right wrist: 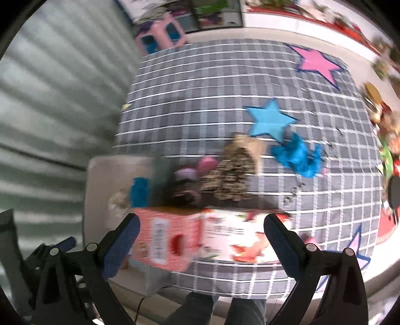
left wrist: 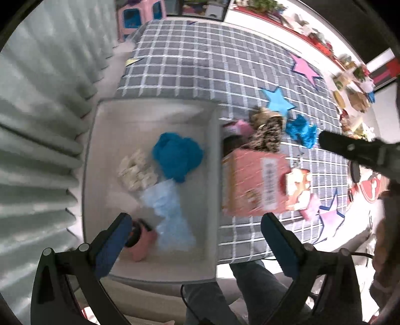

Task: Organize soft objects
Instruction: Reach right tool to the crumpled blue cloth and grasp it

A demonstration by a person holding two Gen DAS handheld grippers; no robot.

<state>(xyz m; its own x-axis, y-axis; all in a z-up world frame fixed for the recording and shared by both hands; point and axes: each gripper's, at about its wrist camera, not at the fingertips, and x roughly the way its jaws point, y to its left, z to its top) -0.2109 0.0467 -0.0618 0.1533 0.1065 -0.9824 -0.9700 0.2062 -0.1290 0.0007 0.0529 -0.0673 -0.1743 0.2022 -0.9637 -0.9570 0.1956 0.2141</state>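
Note:
A white bin (left wrist: 215,175) stands at the left of the checked table (left wrist: 190,65). It holds a blue cloth (left wrist: 177,155), a cream knit piece (left wrist: 136,172), a pale blue cloth (left wrist: 170,215) and a pink soft item (left wrist: 142,242). My left gripper (left wrist: 197,230) is open and empty above the bin's near end. On the table lie a leopard-print cloth (left wrist: 267,132), a blue cloth (left wrist: 301,130) and a small pink item (left wrist: 240,127). My right gripper (right wrist: 202,235) is open and empty, above a pink printed box (right wrist: 200,240). The bin (right wrist: 97,180) shows at the left there.
Paper stars are stuck to the table cover: pink (left wrist: 305,67), blue (left wrist: 277,100) and pale purple (left wrist: 330,220). A pleated curtain (left wrist: 37,125) hangs on the left. A pink stool (left wrist: 140,17) stands beyond the table. Shelves with clutter (left wrist: 350,82) line the right.

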